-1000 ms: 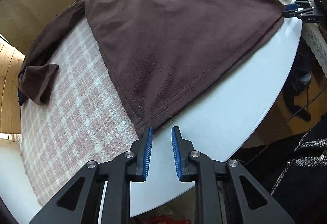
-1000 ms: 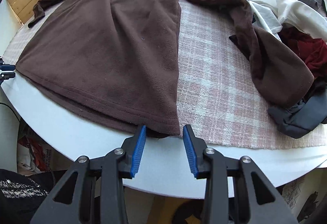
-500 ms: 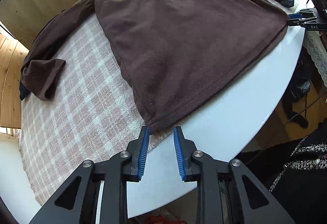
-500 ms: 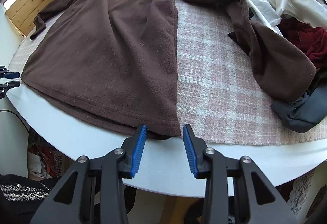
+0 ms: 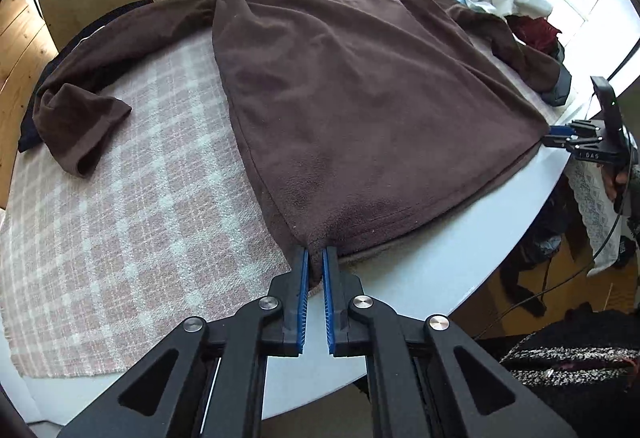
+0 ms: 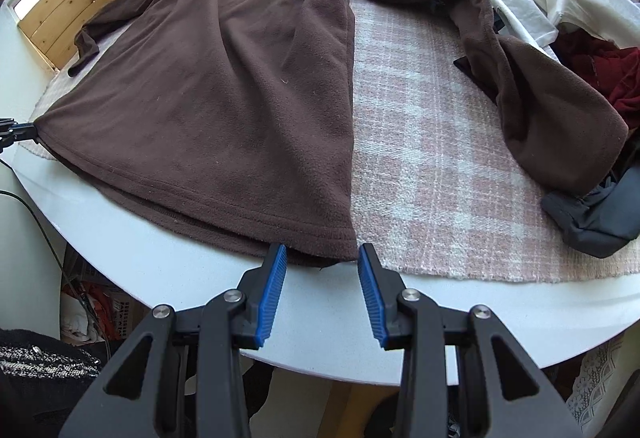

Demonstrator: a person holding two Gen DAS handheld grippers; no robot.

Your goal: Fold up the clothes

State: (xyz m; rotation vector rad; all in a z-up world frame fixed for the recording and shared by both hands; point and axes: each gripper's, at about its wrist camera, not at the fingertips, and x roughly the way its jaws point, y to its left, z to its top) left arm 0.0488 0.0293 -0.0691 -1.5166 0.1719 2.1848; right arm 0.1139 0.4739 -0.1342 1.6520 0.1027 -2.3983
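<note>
The brown fleece garment point(image 5: 360, 110) lies spread flat on a pink checked cloth point(image 5: 120, 230) on the round white counter point(image 5: 420, 278). At its near hem, the left gripper point(image 5: 315, 258) has its jaws clamped on one bottom corner. The right gripper point(image 6: 322, 258) has its jaws apart around the other bottom corner, and the pads do not press on it. One sleeve point(image 5: 80, 118) lies folded at the left. Further back, a pile of other clothes point(image 6: 560, 10) sits near the window.

Black jaws (blue ribbed pads point(image 5: 304, 290)).
</note>
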